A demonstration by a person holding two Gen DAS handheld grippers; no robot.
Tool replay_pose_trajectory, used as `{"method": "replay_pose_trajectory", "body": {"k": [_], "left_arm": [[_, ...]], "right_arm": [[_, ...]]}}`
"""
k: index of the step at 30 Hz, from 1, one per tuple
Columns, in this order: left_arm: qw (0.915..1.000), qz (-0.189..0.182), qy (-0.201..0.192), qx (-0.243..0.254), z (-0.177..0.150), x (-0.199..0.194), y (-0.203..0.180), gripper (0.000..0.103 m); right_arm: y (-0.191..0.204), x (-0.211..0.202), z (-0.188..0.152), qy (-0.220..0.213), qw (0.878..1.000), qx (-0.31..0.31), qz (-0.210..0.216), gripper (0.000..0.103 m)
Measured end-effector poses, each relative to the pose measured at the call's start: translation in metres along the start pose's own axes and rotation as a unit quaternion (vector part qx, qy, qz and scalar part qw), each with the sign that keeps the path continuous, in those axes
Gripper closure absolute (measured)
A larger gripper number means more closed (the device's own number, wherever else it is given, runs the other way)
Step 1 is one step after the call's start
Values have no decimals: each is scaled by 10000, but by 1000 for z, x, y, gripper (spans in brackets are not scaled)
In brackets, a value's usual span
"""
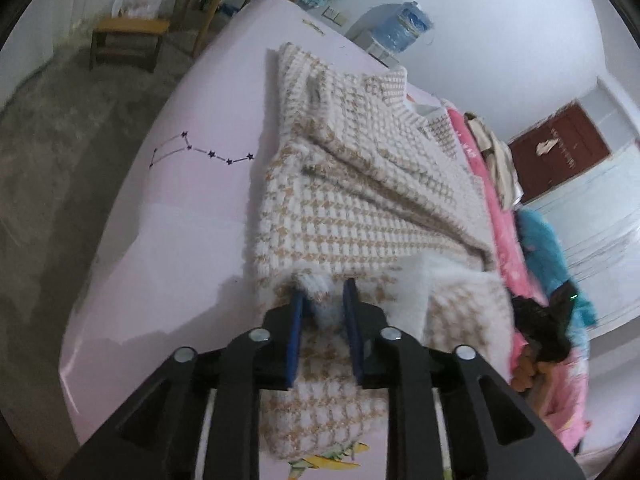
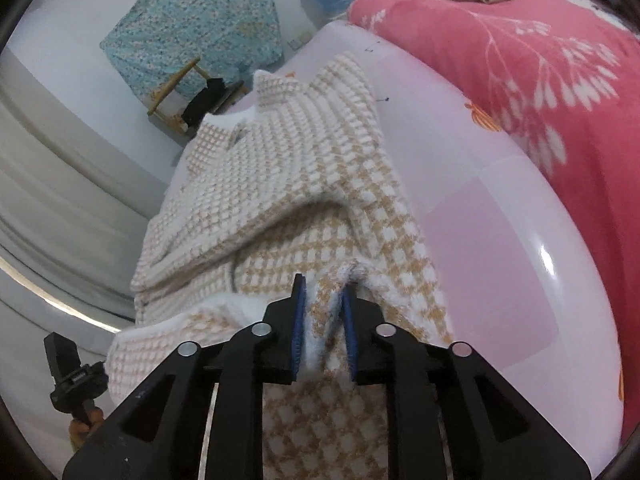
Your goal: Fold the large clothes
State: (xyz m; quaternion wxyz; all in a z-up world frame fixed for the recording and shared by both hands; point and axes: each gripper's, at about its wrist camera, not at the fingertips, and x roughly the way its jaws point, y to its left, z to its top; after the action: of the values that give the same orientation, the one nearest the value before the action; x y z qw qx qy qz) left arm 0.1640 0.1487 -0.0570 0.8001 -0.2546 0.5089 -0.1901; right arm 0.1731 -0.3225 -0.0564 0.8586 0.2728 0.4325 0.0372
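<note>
Only left view shows door [image 1: 560, 148]; both tongs [image 1: 323, 292] [image 2: 323, 288] parted, sweater [image 1: 360, 184] hem between.

Sweater [image 1: 360, 184] showing tan-and-white houndstooth; beside sweater, sheet [image 1: 200, 128] showing pale pink, quilt [image 2: 540, 60] showing pink with white leaves.

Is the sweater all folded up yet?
Partly. The sweater already lies doubled over on the table. Its near edge sits between the pads of the left tool and right tool, both slightly open. Layers are still rumpled, so tidying remains.
</note>
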Motion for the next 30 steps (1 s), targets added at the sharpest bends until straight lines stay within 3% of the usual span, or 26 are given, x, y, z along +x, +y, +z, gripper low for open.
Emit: {"method": "replay_pose_trajectory", "body": {"k": [2,4,6,8,12,16,18,19,20,22,26,30], "left_arm": [[9997,-147,-104,-140,0,-10,4,66],[9986,128,-499,-86,-2,-28,5,51],[9970,221,-745,8,-4,-44,4,51],[9951,190,-958,133,-11,-60,-2,51],[9916,-60,-980,839,-32,-66,-34,51],[9820,-323,-561,1773,-65,-36,-83,51],[9773,-129,-318,2092,-77,-13,-95,51],[9748,137,-149,2223,-82,3,-100,51],[9721,453,-43,2301,-86,17,-101,51],[9725,749,105,2202,-89,39,-91,51],[9728,758,-68,2189,-86,29,-95,51],[9651,121,-421,2583,-93,3,-111,51]], "right_arm": [[3,-9,1,-97,9999,-62,50,73],[6,-22,0,-277,9995,-150,92,66],[12,-35,-1,-492,9984,-292,8,56],[24,-55,-6,-763,9952,-604,-128,56],[59,-77,-24,-895,9859,-1410,87,56],[106,-63,-63,-345,9653,-2544,481,59],[119,-47,-80,-14,9568,-2875,446,63],[124,-33,-90,230,9522,-3022,374,63],[126,-19,-95,364,9501,-3089,230,63],[123,10,-104,550,9479,-3132,-179,63],[124,3,-92,537,9560,-2882,-97,64],[135,-20,-93,338,9520,-3018,389,67]]}}
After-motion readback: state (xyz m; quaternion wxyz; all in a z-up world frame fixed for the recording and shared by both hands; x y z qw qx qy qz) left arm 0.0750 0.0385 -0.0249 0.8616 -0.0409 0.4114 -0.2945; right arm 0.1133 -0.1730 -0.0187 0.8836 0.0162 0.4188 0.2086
